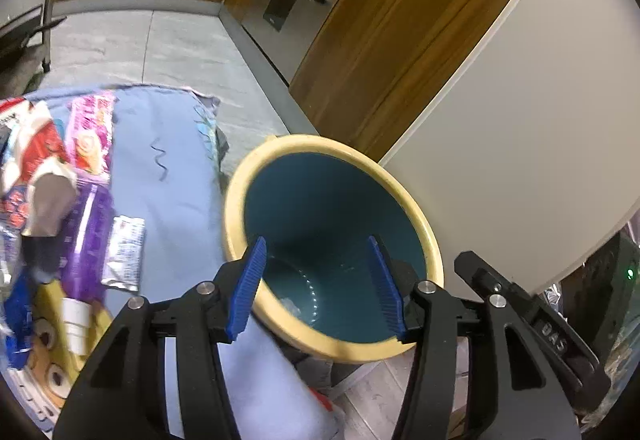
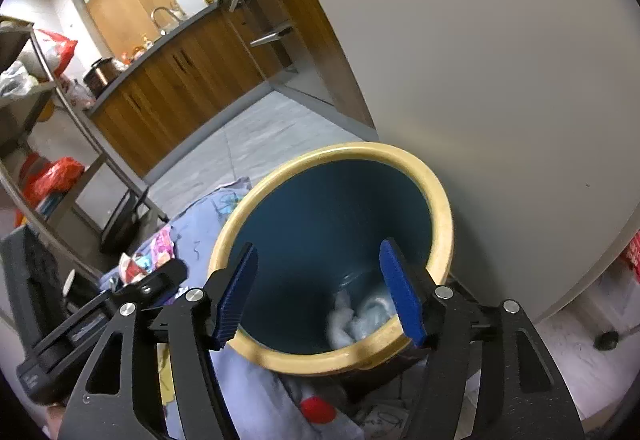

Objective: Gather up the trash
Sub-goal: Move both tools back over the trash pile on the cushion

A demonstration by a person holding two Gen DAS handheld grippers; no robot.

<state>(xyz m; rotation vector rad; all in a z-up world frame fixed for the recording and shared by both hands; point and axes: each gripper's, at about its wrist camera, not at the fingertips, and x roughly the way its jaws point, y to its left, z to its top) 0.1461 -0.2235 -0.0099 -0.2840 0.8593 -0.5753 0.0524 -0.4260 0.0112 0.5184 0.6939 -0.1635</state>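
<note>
Over the yellow-rimmed bin point(image 1: 434, 264), both my left gripper point(image 1: 318, 288) and right gripper point(image 2: 320, 290) gape wide, empty. Foil wrapper point(image 1: 124, 252) on the blue cloth point(image 1: 176, 175) looks light, crinkly, slippery; I'd pinch its edge.

My right claw point(image 2: 320, 292) hangs over the mouth of a teal bin point(image 2: 440, 207) with a yellow rim, its blue pads point(image 2: 402, 298) spread wide with nothing between them. Below and just ahead of my fingertips, crumpled white tissue point(image 2: 356, 318) lies at the bin's bottom. To my left the other gripper point(image 2: 120, 304) reaches in, over a blue cloth point(image 2: 192, 228) strewn with wrappers point(image 2: 154, 254).
</note>
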